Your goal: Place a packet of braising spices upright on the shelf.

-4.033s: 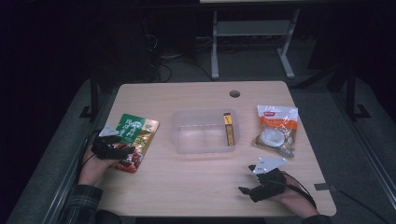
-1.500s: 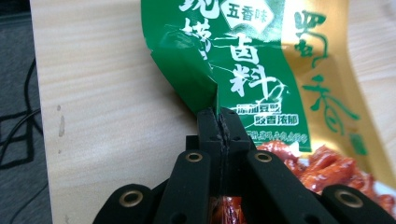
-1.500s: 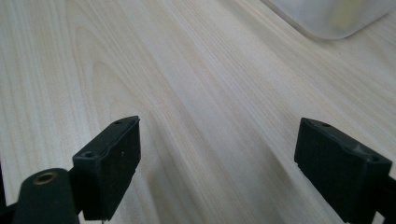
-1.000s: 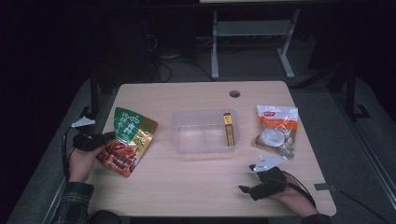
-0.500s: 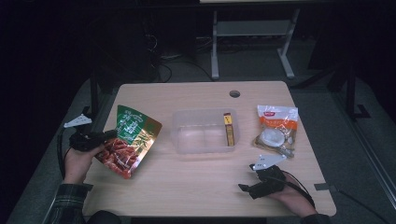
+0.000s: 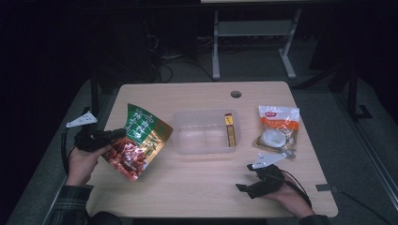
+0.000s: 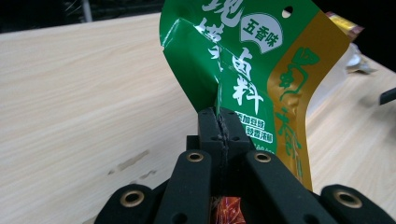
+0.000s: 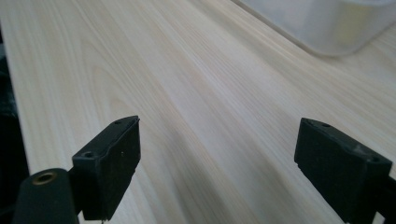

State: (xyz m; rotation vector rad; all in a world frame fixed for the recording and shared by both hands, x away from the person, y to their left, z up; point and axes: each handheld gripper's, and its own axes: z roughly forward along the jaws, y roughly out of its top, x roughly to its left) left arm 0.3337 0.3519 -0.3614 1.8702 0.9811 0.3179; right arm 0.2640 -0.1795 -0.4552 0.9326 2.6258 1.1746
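A green, gold and red snack bag (image 6: 138, 139) hangs tilted above the table's left side. My left gripper (image 6: 116, 135) is shut on its left edge, and in the left gripper view the black jaws pinch the bag (image 7: 243, 70) at my left gripper (image 7: 218, 122). My right gripper (image 6: 241, 187) rests near the table's front right, held in a hand. In the right gripper view my right gripper (image 8: 219, 154) stands open over bare wood with nothing between its fingers.
A clear plastic tub (image 6: 185, 146) sits mid-table with a small yellow box (image 6: 229, 129) inside at its right wall. An orange and white packet (image 6: 278, 130) lies to the right. A round cable hole (image 6: 235, 94) is near the far edge.
My left gripper has lifted the snack bag off the table and carried it up and slightly right, tilting it upright. The right gripper has stayed put.
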